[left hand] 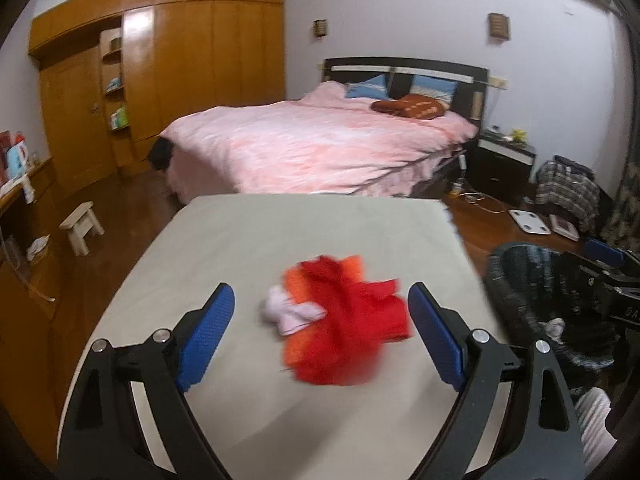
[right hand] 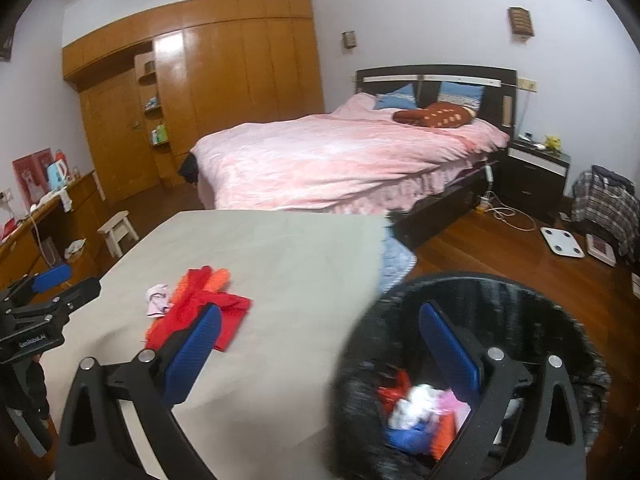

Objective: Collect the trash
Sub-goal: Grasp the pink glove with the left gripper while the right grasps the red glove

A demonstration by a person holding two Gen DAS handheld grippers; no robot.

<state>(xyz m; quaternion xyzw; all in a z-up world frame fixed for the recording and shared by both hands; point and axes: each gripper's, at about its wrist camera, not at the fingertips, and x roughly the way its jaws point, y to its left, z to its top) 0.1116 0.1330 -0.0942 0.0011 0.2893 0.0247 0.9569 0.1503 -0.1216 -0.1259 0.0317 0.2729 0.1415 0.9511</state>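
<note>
Bedroom table (right hand: 280, 248) beside black bin (right hand: 472, 292) holding mixed scraps (right hand: 420, 404), left gripper (left hand: 322, 320) and right gripper (right hand: 320, 340) both spread apart, empty

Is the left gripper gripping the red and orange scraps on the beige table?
No: the left gripper is open, the red and orange scraps lying loose on the beige table.
</note>
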